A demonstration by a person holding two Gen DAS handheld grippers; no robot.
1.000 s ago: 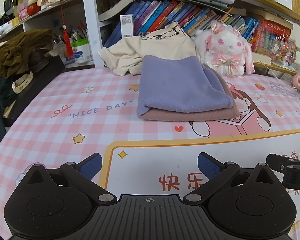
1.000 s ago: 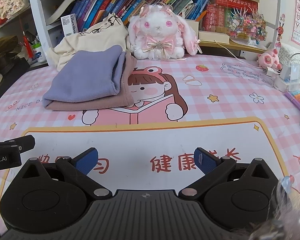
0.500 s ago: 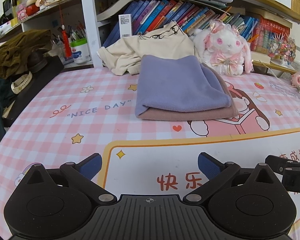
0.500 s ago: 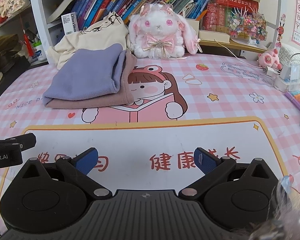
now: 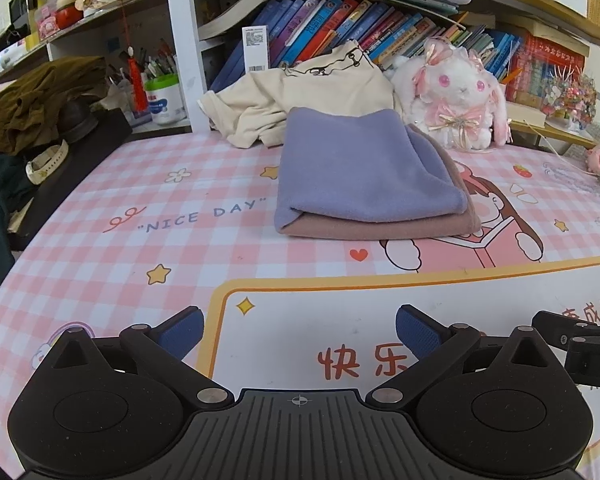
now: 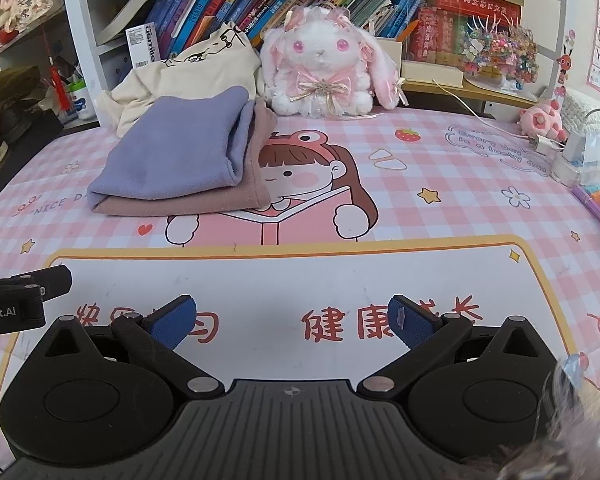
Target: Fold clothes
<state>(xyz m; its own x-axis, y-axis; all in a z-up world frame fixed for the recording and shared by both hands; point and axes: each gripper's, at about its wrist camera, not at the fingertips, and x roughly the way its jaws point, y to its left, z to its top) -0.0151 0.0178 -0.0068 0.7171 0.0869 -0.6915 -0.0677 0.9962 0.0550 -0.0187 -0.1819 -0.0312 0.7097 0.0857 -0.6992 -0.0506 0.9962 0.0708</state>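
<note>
A folded lilac garment (image 5: pixel 360 168) lies on a folded mauve garment (image 5: pixel 384 229) at the back middle of the pink checked table; the stack also shows in the right wrist view (image 6: pixel 172 168). A crumpled cream shirt (image 5: pixel 300 96) leans on the bookshelf behind it, also in the right wrist view (image 6: pixel 188 76). My left gripper (image 5: pixel 300 330) is open and empty, low over the white panel of the mat, well in front of the stack. My right gripper (image 6: pixel 292 320) is open and empty beside it, to its right.
A white and pink plush rabbit (image 6: pixel 324 68) sits right of the clothes. Bookshelves (image 5: pixel 340 20) run along the back. Dark clothes and a watch (image 5: pixel 44 160) lie at the left edge. A charger, cable and pens (image 6: pixel 580 160) lie at the right edge.
Both grippers have drawn back very slightly from the stack; they stay open and empty. The clothes have not moved.
</note>
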